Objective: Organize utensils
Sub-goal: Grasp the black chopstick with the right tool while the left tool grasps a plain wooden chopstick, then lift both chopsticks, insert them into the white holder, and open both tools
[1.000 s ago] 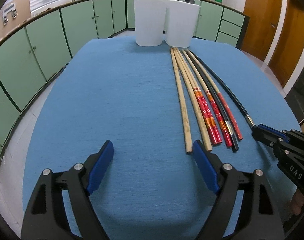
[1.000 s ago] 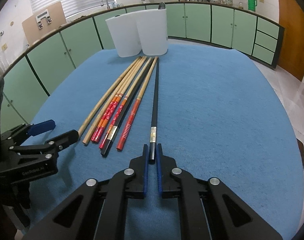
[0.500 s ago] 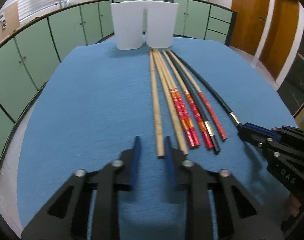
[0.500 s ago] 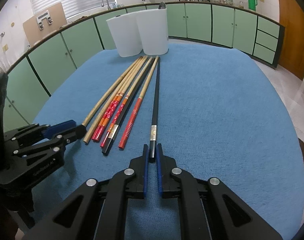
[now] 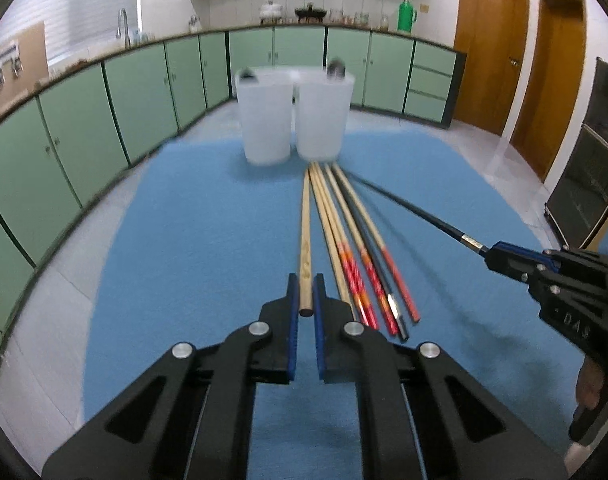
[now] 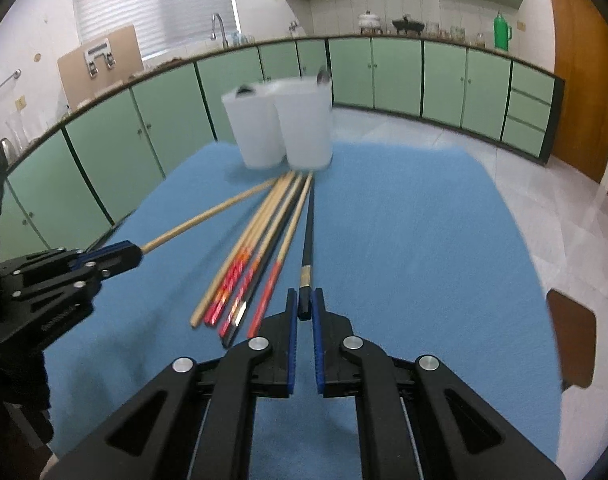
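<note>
Matt bare-wood chopstick (image 5: 305, 240), glossy black chopstick (image 6: 308, 236), translucent plastic cups (image 5: 267, 120), napped blue cloth (image 5: 191, 240).

Each wrist camera sits just behind its own tool, low over the blue bench (image 5: 191, 240), facing along the chopsticks toward two white containers (image 5: 293, 120) and green cabinets (image 6: 400, 76). Both views share them; the left tool (image 6: 115, 258) shows in the right view, the right tool (image 5: 500, 258) in the left.

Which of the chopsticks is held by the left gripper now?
The plain wooden chopstick at the far left of the row. The left gripper is shut on its near end; the others have red bands or are black.
</note>
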